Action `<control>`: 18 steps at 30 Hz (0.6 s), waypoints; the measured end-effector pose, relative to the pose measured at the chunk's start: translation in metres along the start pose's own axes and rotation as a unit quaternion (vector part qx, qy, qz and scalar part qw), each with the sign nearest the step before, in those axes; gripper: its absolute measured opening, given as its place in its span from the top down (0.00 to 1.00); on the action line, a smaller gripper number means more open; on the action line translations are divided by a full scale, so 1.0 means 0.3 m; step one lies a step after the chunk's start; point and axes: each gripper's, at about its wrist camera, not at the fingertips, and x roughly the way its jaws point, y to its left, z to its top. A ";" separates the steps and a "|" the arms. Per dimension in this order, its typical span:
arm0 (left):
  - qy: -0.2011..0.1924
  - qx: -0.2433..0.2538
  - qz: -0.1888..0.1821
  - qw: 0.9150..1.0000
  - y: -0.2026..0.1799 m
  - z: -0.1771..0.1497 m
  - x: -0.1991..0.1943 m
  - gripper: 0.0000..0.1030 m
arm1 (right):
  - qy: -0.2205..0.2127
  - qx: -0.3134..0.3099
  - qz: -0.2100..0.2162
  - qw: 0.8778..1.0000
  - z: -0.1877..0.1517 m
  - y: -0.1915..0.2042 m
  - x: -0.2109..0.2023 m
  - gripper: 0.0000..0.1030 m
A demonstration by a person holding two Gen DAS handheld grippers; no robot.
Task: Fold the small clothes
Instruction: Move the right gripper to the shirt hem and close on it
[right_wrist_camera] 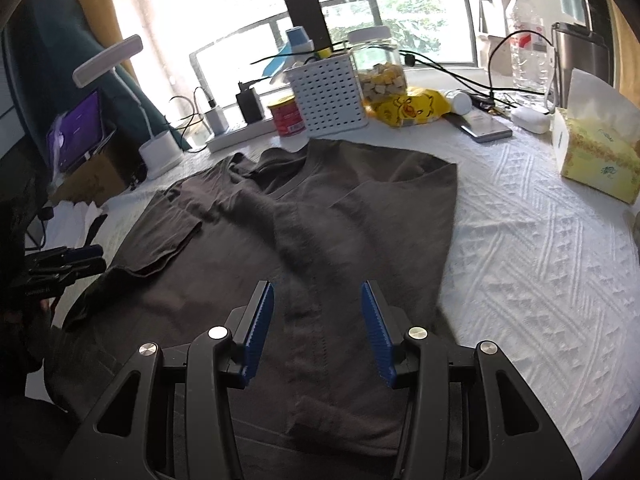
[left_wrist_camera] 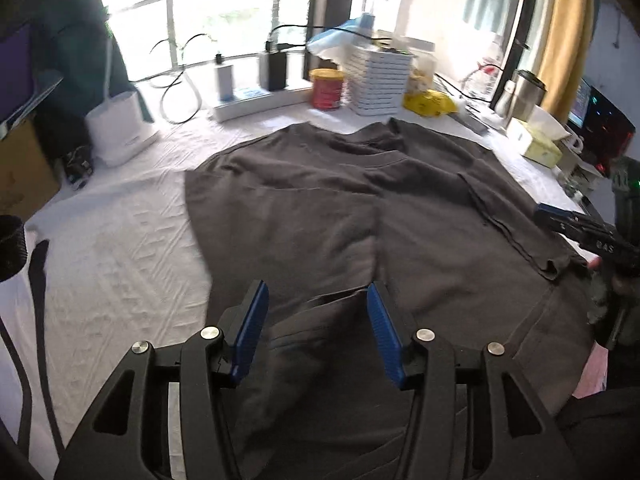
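left gripper (left_wrist_camera: 318, 308) hangs over the near hem of the dark brown t-shirt (left_wrist_camera: 360, 216), blue pads (left_wrist_camera: 250, 336) apart, nothing pinched between them, cloth lying just below. right gripper (right_wrist_camera: 318, 308) likewise spread and empty, above the shirt's near right part. shirt lies flat on the white textured tablecloth (right_wrist_camera: 540, 248), sleeves folded in, collar toward the window. white slotted basket (right_wrist_camera: 330, 96), red can (right_wrist_camera: 286, 116) and yellow tissue box (right_wrist_camera: 596, 152) stand beyond it, well apart from both tools.
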 end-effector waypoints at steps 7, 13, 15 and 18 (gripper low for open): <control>0.048 0.014 -0.024 0.998 -0.024 -0.046 0.102 0.50 | 0.001 -0.001 -0.008 1.000 -0.018 0.013 -0.029 0.53; 0.051 0.037 -0.077 0.995 -0.106 -0.082 0.070 0.50 | 0.004 0.007 -0.023 1.000 -0.053 0.000 -0.060 0.53; 0.054 0.046 -0.082 0.994 -0.128 -0.093 0.061 0.50 | 0.004 0.007 -0.026 1.000 -0.069 0.001 -0.075 0.53; 0.046 0.054 -0.075 0.995 -0.145 -0.104 0.033 0.50 | 0.005 0.007 -0.033 0.999 -0.092 0.000 -0.100 0.53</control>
